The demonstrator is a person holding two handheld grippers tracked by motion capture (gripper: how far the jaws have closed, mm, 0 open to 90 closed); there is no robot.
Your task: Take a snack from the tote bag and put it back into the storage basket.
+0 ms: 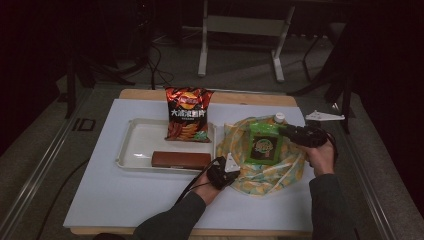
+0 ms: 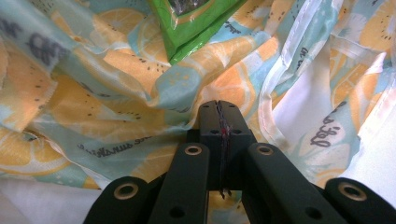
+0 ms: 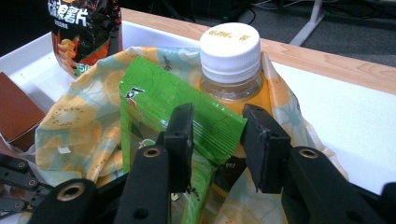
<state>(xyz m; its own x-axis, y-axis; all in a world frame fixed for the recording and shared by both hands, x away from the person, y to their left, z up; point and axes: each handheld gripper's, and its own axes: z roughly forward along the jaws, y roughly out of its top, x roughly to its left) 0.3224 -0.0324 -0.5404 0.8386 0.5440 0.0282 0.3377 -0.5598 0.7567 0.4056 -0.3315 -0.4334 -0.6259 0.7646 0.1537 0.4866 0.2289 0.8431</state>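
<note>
The counter (image 1: 125, 200) is covered by a pale sheet, and on it a white tray (image 1: 135, 145) is seen holding a chip bag (image 1: 187, 115) and a brown box (image 1: 181, 159). Just beside the tray, on its right, a lemon-print cloth bag (image 1: 260, 172) is spread out, and a green pouch (image 1: 264, 142) lies on top of it. Behind the pouch a bottle (image 3: 231, 70) with a white cap is tucked into the bag's far edge.

The cloth bag is judged light, soft and limp, so it will fold and sag wherever it is lifted; it is best taken at a hem or a bunched edge. A fold of its near edge is pinched in the left gripper (image 1: 225, 172), whose jaws are seen fully closed on the fabric in the left gripper view. The green pouch is judged light, glossy and slippery, with a crinkly film that bends easily; a sealed flat edge should give the firmest hold. Its corner stands between the jaws of the right gripper (image 3: 215, 135), which are parted, and the pads are not seen pressing on it. The bottle is judged the heaviest and stiffest item, best taken around its body.
</note>
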